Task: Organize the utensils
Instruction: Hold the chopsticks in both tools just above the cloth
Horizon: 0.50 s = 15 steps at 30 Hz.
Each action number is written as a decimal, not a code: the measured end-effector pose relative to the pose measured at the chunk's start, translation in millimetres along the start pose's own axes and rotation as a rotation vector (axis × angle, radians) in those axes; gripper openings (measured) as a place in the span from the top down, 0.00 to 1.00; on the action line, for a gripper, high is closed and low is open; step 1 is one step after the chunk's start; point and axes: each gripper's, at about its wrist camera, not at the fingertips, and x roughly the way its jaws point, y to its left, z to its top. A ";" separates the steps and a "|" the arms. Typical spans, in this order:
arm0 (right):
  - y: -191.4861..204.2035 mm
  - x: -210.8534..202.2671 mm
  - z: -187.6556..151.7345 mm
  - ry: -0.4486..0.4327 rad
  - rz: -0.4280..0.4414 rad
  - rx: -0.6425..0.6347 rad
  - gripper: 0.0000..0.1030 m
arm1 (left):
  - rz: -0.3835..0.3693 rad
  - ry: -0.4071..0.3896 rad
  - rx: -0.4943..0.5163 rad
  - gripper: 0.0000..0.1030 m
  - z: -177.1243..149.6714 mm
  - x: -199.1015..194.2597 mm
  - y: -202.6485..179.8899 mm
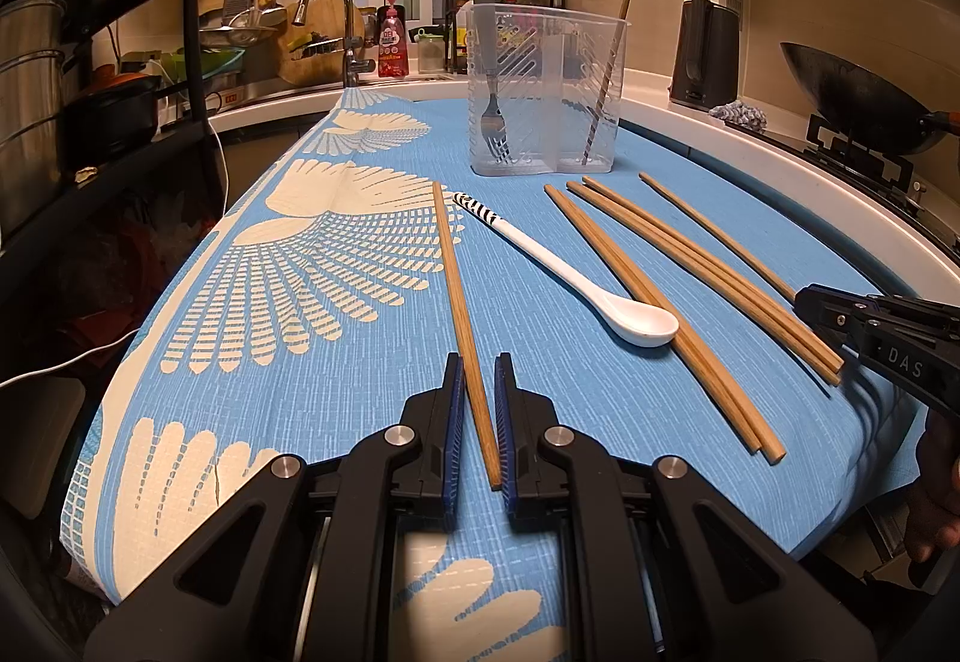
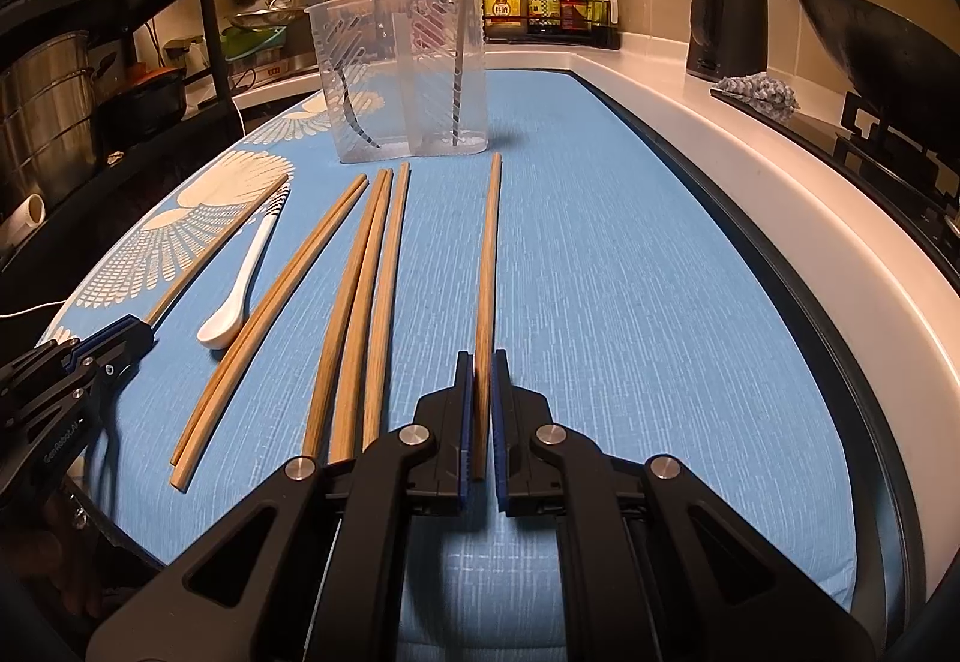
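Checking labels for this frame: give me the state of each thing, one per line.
left gripper: shut on a chopstick
right gripper: shut on a single chopstick
white spoon: flat on the cloth, bowl up
clear holder: upright, fork and one chopstick inside
five loose chopsticks: flat on the cloth
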 end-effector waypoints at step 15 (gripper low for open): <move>3.4 -0.9 -0.6 0.007 -0.001 -0.012 0.94 | 0.000 0.000 0.001 0.90 0.1 0.0 0.3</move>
